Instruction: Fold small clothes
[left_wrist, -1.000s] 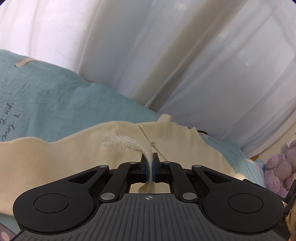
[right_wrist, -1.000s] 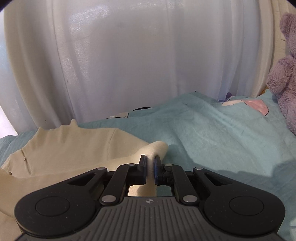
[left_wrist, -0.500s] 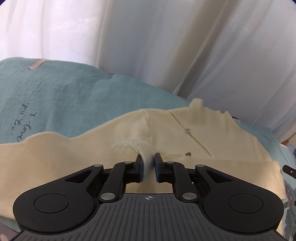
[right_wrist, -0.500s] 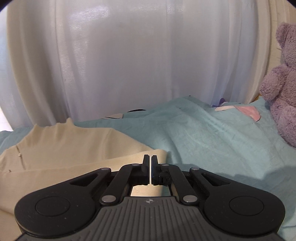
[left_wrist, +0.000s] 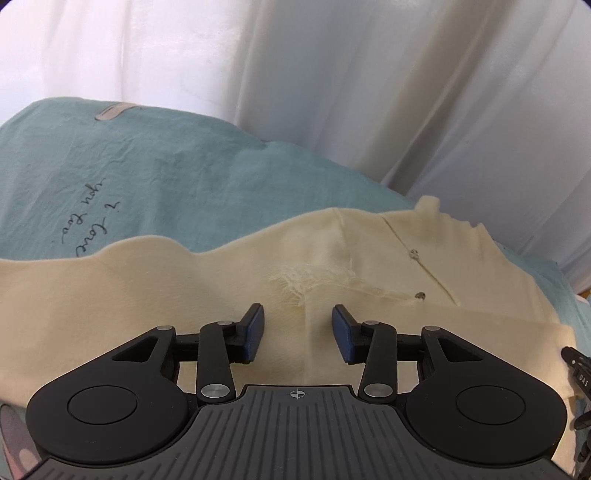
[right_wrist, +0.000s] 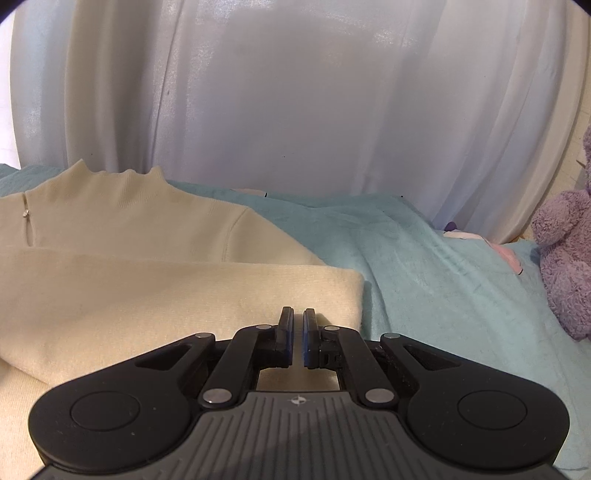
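Observation:
A cream sweater (left_wrist: 184, 295) lies on a teal bedsheet (left_wrist: 166, 184), its lower part folded up over the chest. It has a high collar (right_wrist: 118, 181) and a small buttoned slit (left_wrist: 417, 273). My left gripper (left_wrist: 298, 325) is open and empty just above the folded cloth, beside a frayed patch (left_wrist: 306, 277). My right gripper (right_wrist: 298, 325) hovers over the folded edge (right_wrist: 347, 291) of the sweater, its jaws nearly together with a thin gap and nothing between them.
White curtains (right_wrist: 295, 92) hang close behind the bed. A purple plush bear (right_wrist: 565, 258) sits at the right on the sheet. Handwritten script (left_wrist: 92, 225) is printed on the sheet at the left. A pink and white patch (right_wrist: 491, 251) lies by the bear.
Both grippers let go of the sweater fold, which now lies flat. The left jaws opened wide; the right jaws stayed nearly together and drew back over the folded edge.

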